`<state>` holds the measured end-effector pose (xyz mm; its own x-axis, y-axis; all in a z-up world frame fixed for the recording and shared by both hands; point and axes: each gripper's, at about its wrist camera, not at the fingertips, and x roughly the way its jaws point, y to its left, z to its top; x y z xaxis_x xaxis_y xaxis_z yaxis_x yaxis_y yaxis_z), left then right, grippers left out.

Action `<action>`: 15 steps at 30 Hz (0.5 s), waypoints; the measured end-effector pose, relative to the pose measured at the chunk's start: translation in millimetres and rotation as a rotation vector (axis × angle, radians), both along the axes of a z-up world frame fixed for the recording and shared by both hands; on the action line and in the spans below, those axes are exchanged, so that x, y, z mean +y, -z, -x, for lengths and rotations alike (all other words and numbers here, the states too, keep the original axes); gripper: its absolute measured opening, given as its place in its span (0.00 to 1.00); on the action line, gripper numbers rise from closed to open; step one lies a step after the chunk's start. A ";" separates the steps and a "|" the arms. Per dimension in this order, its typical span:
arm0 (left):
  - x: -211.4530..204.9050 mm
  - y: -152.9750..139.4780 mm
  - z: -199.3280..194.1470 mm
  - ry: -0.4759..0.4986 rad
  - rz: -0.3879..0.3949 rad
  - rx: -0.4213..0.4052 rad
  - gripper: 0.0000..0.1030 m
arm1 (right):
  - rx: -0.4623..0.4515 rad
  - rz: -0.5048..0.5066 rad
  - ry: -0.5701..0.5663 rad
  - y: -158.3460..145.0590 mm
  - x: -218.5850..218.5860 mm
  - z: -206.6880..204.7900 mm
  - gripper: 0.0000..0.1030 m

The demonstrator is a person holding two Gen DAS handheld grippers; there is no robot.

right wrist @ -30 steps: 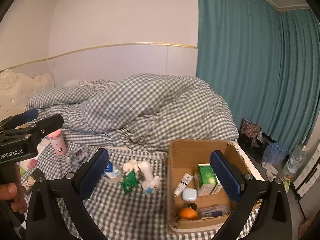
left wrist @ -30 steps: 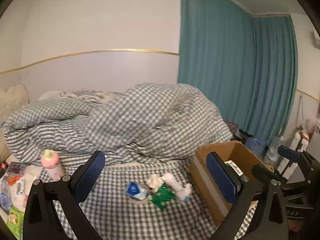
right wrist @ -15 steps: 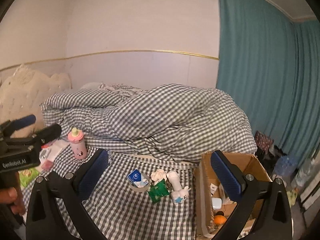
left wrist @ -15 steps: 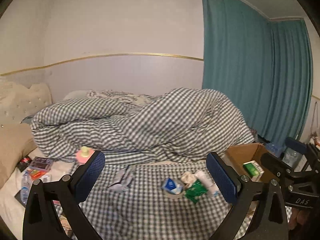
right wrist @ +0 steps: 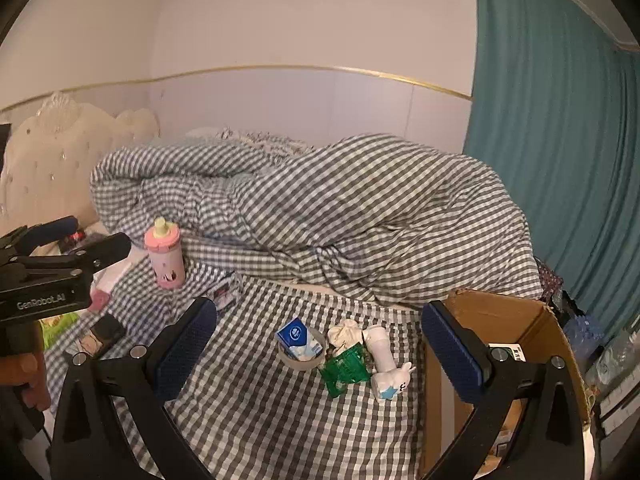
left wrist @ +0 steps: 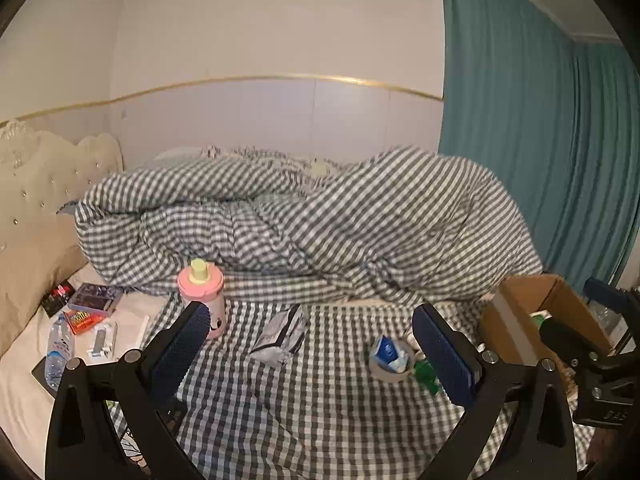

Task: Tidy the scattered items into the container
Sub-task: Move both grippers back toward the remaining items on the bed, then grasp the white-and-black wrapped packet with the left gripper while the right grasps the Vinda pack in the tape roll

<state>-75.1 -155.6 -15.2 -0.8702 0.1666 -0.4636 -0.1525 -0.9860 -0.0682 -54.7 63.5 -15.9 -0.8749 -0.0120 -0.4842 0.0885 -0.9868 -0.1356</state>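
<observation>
Both grippers, left gripper (left wrist: 316, 344) and right gripper (right wrist: 320, 346), empty and wide, have swung leftward from the box (right wrist: 500, 312) toward the bottle (right wrist: 165, 254), likely next.

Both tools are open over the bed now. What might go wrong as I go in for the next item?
The green packet, crumpled tissue and white tube lie touching, so a grasp may snag two. The pink bottle stands upright on soft bedding and could tip. The cardboard box wall sits close beside the right tool.

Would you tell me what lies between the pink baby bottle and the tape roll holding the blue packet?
A crumpled silver foil pouch lies on the checked sheet between them, in the left wrist view.
</observation>
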 end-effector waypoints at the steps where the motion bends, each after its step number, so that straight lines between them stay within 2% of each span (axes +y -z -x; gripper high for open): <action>1: 0.2 6.9 7.3 0.000 0.005 -0.014 1.00 | -0.013 -0.005 -0.004 4.5 -0.9 5.4 1.00; 15: 2.4 80.0 81.5 0.004 0.010 -0.177 1.00 | -0.175 0.013 -0.017 67.9 -1.1 79.3 1.00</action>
<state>-156.6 -153.1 -95.2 -0.7739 0.1652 -0.6113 -0.1432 -0.9860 -0.0851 -133.9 62.4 -83.9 -0.7771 -0.0337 -0.6284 0.1266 -0.9865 -0.1036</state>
